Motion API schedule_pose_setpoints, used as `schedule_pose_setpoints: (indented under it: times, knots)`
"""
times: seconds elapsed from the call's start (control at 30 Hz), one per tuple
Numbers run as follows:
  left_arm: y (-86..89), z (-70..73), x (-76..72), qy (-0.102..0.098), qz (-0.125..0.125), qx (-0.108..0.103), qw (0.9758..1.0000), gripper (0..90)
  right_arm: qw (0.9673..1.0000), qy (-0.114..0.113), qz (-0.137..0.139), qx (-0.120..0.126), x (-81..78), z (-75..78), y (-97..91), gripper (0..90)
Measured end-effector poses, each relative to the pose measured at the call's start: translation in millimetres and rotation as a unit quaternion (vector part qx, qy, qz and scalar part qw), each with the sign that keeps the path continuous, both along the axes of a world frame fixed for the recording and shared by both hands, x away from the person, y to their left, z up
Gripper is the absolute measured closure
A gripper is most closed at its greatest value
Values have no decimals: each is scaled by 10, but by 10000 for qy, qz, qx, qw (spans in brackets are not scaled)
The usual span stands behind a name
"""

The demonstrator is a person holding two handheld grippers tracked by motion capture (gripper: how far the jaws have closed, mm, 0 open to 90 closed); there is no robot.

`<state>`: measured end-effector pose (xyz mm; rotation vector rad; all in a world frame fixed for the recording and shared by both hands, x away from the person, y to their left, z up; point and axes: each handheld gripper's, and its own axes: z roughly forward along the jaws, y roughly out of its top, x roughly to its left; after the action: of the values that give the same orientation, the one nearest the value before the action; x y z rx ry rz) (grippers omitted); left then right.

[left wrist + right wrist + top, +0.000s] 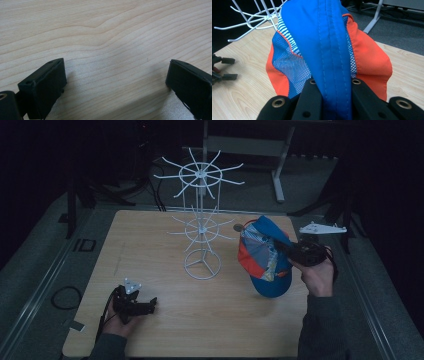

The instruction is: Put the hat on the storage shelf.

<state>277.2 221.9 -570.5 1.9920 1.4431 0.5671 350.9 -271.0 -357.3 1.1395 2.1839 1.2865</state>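
Nearest the person, at the front left of the wooden bench [200, 320], the left tool [150, 306] lies low in the hand with its jaws spread wide apart and nothing between them; the left gripper view looks straight down past those two black jaws at bare wood grain. Further in on the right side, the right tool [280, 246] is clamped tight on a seam of the blue and orange cap [262, 257], which hangs above the bench with its peak lowest, close to the wood. From above, the hand and the tool's body cover the grip, whereas the right gripper view shows the blue fabric [327, 50] pinched between the two jaws, with white mesh lining and orange panels spreading to either side. Just beside the cap, toward the bench's middle, stands a white wire rack [202, 227] on a ring base, with two tiers of spokes; the lower spokes reach out toward the cap. The right gripper view catches a few of these spokes [249, 20] past the cap's left edge, and the left tool [223, 68] well apart beyond it.
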Motion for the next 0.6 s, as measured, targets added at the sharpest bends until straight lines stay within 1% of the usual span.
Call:
schedule_pose_setpoints:
  times: [0.33, 0.4, 0.6]
  knots:
    - [0, 0, 0, 0, -2, -2, 10000, 31, 9999, -128, 49, 100, -26, 71, 10, 874]
    - [0, 0, 0, 0, -1, -1, 10000, 31, 9998, -147, 55, 88, -34, 78, 17, 874]
    - [0, 0, 0, 1, -2, 0, 10000, 31, 9996, -236, 71, 152, -49, 99, 24, 874]
